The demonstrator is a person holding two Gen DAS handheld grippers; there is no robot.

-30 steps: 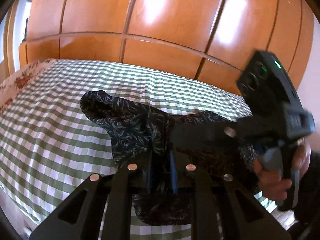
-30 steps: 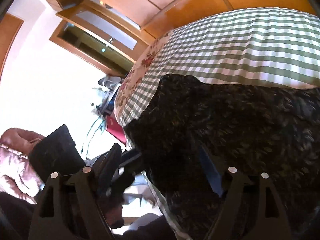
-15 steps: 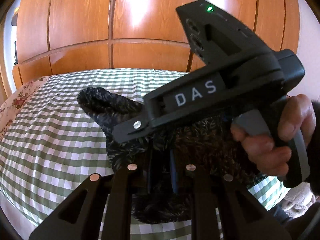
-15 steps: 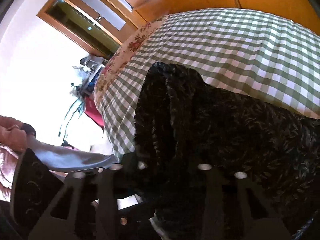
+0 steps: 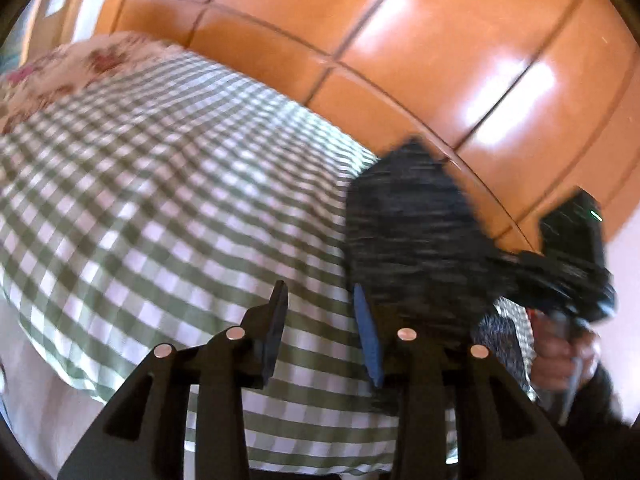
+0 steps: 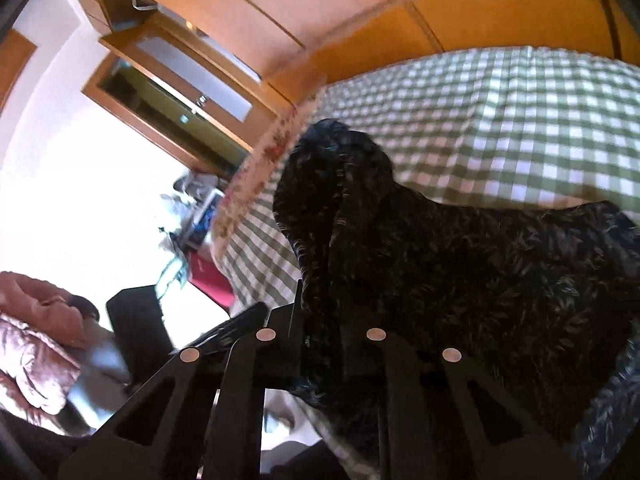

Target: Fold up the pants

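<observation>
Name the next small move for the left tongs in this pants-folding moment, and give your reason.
Probably bring the left tongs back to the pants and take a free edge. Its jaws have just been opening and now hold nothing, with only the checked bedcover between them, while the right tongs are shut on a gathered bunch of the dark fabric.

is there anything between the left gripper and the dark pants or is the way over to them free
Nothing visible blocks it. The left gripper, jaws just opened and empty, hangs over bare checked bedspread. The dark pants lie just right of its right finger, with the right gripper shut on them.
</observation>
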